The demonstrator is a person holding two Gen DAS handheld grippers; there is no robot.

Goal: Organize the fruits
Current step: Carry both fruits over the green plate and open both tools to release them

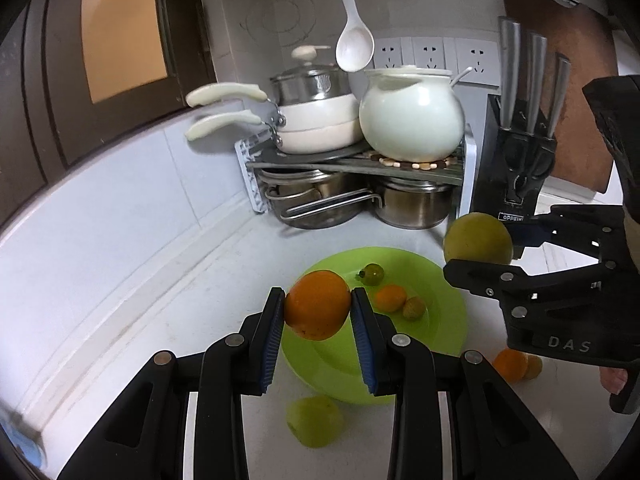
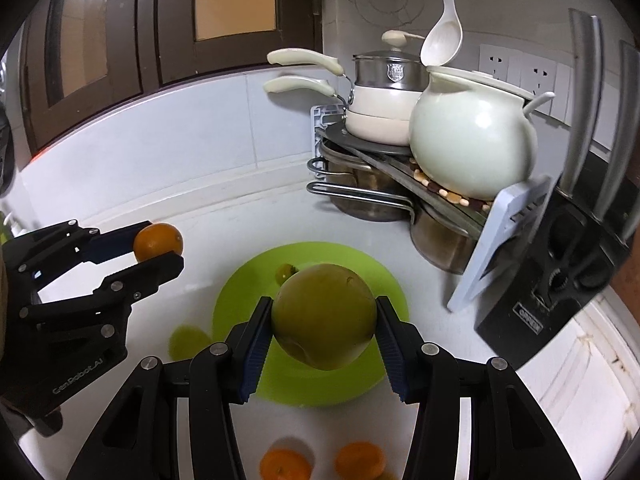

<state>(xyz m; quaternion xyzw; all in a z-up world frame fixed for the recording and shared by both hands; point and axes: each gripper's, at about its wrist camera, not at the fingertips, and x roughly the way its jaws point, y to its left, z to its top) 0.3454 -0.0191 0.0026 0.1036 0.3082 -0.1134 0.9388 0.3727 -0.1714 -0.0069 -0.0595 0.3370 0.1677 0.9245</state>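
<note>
Orange [image 1: 317, 305] pinched in left tool [image 1: 318, 312] | greenish fruit [image 2: 325, 321], maybe pear, pinched in right tool [image 2: 325, 334]

Cream pots [image 1: 320, 120], knife block [image 1: 516, 168]

The right claw [image 2: 324, 322] gripped a large yellow-green fruit [image 2: 325, 316] between its blue pads [image 2: 253, 350], above a green plate [image 2: 240, 292] on the white table [image 2: 248, 216]. A small green fruit [image 2: 285, 272] lay on the plate behind it. At left, the left claw [image 2: 160, 246] clamped an orange [image 2: 158, 241] above the table. Another greenish fruit [image 2: 188, 340] lay blurred beside the plate's left rim, and two oranges [image 2: 285, 465] sat at the bottom edge. A white pot [image 2: 472, 144] stood on a rack [image 2: 492, 236] to the right.
</note>
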